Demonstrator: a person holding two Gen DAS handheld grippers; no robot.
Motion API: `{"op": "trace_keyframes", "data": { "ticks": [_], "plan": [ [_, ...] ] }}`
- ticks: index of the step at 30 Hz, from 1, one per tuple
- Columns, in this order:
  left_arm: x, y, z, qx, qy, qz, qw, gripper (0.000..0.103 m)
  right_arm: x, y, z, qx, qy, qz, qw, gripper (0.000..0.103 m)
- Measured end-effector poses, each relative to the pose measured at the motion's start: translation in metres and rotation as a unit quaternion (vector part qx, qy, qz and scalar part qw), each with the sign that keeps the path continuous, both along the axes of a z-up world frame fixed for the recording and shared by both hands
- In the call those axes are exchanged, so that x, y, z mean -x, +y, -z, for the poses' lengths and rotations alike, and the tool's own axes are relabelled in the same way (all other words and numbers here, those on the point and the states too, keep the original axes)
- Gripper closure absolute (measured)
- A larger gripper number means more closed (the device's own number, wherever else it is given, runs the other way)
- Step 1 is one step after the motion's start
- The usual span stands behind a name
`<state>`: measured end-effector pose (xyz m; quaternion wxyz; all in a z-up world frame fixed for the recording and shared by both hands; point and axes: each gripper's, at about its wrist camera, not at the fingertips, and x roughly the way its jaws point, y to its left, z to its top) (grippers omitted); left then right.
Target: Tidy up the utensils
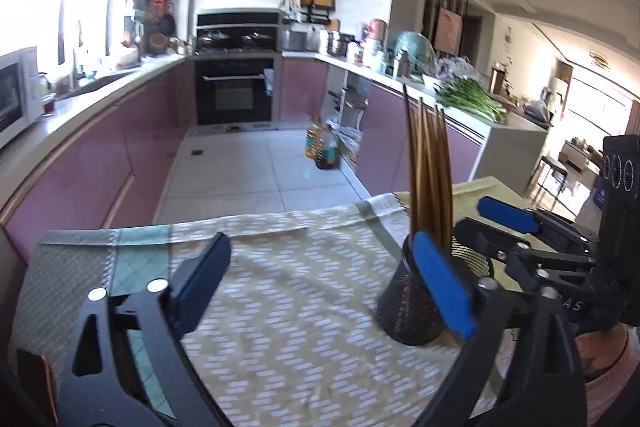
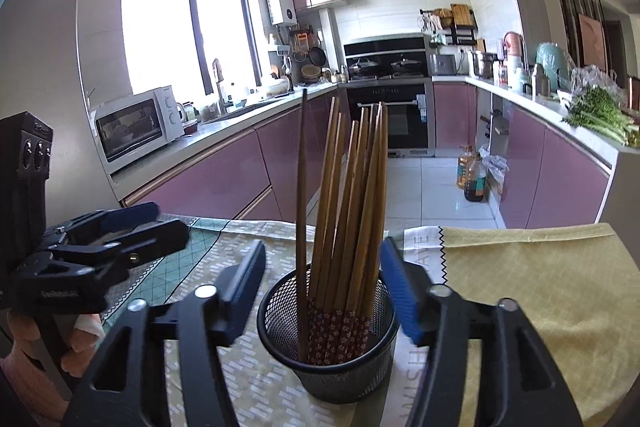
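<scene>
A black mesh holder (image 2: 332, 367) stands upright on the patterned cloth (image 2: 248, 379), and several brown chopsticks (image 2: 352, 207) rise out of it, fanned slightly. My right gripper (image 2: 322, 291) is open; its blue-padded fingers sit on either side of the chopstick bundle above the holder's rim, and neither pad presses on it. In the left wrist view my left gripper (image 1: 324, 285) stands wide open over bare cloth, to the left of the holder (image 1: 404, 311), with nothing between its fingers. Its right finger overlaps the holder's front. The right gripper (image 1: 492, 227) shows behind the chopsticks (image 1: 430, 167).
A yellow cloth (image 2: 540, 287) covers the table's right part, and the far edge drops to the tiled kitchen floor. Pink cabinets line both sides. A microwave (image 2: 136, 123) is on the left counter, greens (image 2: 600, 115) on the right, oil bottles (image 2: 472, 175) on the floor.
</scene>
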<state>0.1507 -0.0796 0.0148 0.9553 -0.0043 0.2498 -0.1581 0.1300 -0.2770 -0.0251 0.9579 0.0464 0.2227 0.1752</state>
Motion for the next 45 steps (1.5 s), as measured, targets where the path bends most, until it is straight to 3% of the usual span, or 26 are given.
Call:
{"op": "trace_keyframes", "data": {
  "ticks": [8, 16, 27, 45],
  "plan": [
    [0.044, 0.038, 0.006, -0.015, -0.043, -0.070, 0.9965, 0.006, 0.033, 0.014, 0.002, 0.030, -0.042, 0.021, 0.998, 0.007],
    [0.081, 0.047, 0.006, -0.027, -0.087, -0.114, 0.9893, 0.006, 0.062, 0.036, 0.004, 0.049, -0.080, 0.028, 0.995, 0.007],
    [0.126, 0.047, -0.002, -0.028, -0.139, -0.142, 0.9796, 0.006, 0.085, 0.041, 0.005, 0.047, -0.098, 0.040, 0.993, 0.007],
    [0.149, 0.053, -0.002, -0.018, -0.149, -0.163, 0.9750, 0.006, 0.100, 0.047, 0.003, 0.052, -0.112, 0.054, 0.991, 0.007]
  ]
}}
